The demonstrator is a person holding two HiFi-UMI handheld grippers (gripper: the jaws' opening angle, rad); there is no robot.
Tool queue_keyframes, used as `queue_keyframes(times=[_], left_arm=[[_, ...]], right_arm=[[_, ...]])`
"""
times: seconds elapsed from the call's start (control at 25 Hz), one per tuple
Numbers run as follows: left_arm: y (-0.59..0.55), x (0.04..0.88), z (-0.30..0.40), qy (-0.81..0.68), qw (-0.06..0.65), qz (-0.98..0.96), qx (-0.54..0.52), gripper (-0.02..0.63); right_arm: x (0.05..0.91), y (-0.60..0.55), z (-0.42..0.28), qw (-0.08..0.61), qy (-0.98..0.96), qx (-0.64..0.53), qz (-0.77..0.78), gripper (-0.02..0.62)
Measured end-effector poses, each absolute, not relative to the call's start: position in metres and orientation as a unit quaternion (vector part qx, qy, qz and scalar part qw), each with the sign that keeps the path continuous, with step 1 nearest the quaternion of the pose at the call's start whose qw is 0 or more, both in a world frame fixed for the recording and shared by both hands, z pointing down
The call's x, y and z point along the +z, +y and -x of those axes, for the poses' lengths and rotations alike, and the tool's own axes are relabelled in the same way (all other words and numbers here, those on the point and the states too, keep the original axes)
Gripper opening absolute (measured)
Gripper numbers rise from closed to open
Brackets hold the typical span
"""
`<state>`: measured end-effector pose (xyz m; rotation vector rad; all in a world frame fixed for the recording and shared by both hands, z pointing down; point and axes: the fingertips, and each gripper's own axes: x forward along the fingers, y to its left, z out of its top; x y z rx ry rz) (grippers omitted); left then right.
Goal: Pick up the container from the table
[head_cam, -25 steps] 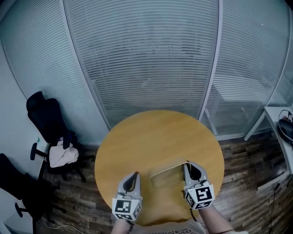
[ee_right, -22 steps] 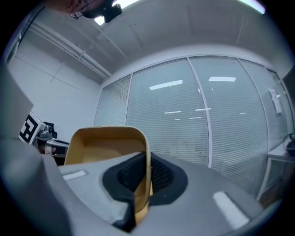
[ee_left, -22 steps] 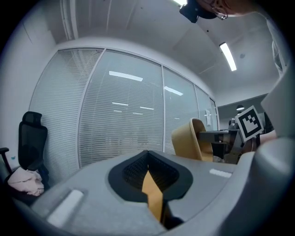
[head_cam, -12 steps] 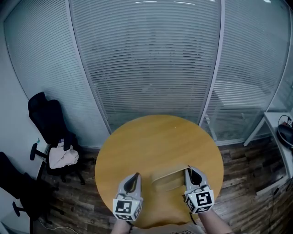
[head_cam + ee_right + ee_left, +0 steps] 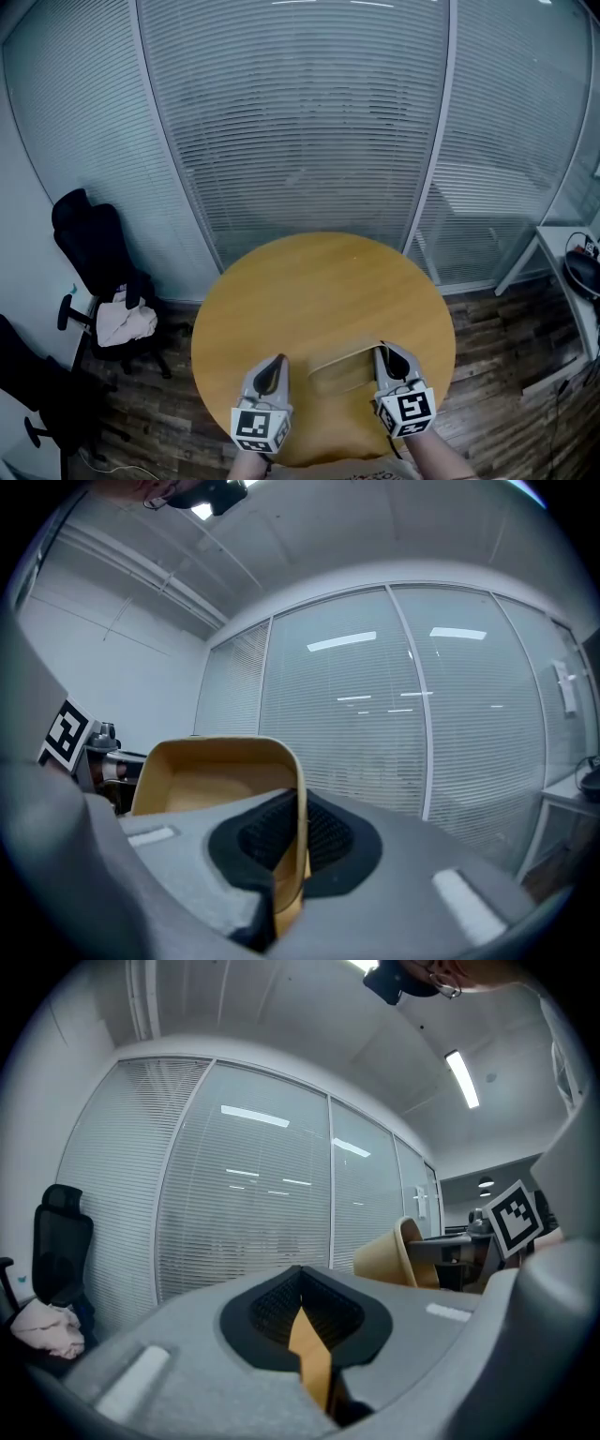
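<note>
A tan, shallow container (image 5: 339, 369) with rounded corners hangs just over the near part of the round wooden table (image 5: 319, 291). My right gripper (image 5: 382, 350) is shut on the container's right rim. In the right gripper view the rim of the container (image 5: 214, 772) runs between the black pads (image 5: 323, 832). My left gripper (image 5: 275, 362) stands to the left of the container, apart from it, jaws together with nothing in them. From the left gripper (image 5: 302, 1309) view, the container (image 5: 392, 1256) shows tilted at the right.
A glass wall with blinds (image 5: 300, 122) stands behind the table. Two black office chairs (image 5: 94, 248) (image 5: 37, 394) are on the left, one with a pale cloth (image 5: 127, 323) on its seat. A white desk (image 5: 574, 281) is at the right edge. The floor is dark wood.
The container looks a little more tilted and raised in the right gripper's hold. The left gripper has kept still.
</note>
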<state>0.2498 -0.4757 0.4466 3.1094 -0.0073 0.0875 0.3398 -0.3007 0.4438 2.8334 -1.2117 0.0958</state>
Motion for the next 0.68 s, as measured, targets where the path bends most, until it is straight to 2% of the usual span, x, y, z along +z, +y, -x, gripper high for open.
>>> queue_keyframes(times=[0.68], left_arm=[[-0.4687, 0.4504, -0.2489, 0.005, 0.019, -0.999, 0.028, 0.006]], right_arm=[[0.4506, -0.2923, -0.3409, 0.016, -0.358, 0.043, -0.932, 0.005]])
